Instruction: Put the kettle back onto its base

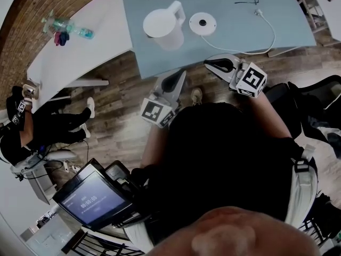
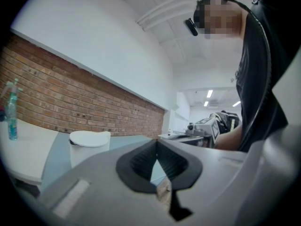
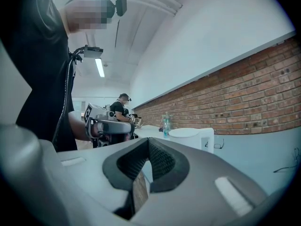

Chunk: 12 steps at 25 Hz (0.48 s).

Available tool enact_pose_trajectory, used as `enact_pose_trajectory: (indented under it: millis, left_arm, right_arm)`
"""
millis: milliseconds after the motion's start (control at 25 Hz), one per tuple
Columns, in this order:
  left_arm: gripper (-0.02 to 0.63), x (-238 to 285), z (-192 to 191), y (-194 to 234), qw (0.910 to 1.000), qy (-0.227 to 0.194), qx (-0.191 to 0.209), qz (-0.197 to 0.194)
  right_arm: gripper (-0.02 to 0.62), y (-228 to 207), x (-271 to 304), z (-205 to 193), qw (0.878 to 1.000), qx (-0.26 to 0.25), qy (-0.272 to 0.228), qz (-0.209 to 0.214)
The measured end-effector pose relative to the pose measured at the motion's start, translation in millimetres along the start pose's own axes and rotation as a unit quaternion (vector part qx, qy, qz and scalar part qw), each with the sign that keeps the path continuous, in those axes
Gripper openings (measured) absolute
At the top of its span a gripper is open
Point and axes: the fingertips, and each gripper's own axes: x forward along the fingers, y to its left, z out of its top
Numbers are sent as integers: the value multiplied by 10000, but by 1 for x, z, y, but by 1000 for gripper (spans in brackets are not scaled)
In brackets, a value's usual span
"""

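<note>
Two hand-held grippers hang over the wood floor (image 1: 114, 79) at mid-frame in the head view, short of the blue-grey table (image 1: 277, 20). The white kettle (image 1: 162, 25) stands on the table at upper centre. Its round base (image 1: 203, 23) lies just to its right, not touching it, with a white cord (image 1: 266, 41) trailing off to the right. The left gripper (image 1: 180, 74), jaw tips together and empty, sits below the kettle. The right gripper (image 1: 209, 63), likewise closed on nothing, sits below the base at the table's edge.
</note>
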Motion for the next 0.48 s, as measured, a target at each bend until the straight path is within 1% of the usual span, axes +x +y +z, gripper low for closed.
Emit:
enact_pose_trajectory:
  millis: [200, 480]
  left_arm:
    - [3, 5, 4, 6, 9999, -57, 55, -72]
    - [3, 10, 11, 49, 9998, -29, 48, -166]
  right_arm:
    - [3, -9, 2, 3, 9999, -61, -20, -133]
    - [3, -40, 33, 9, 9992, -130, -35, -365]
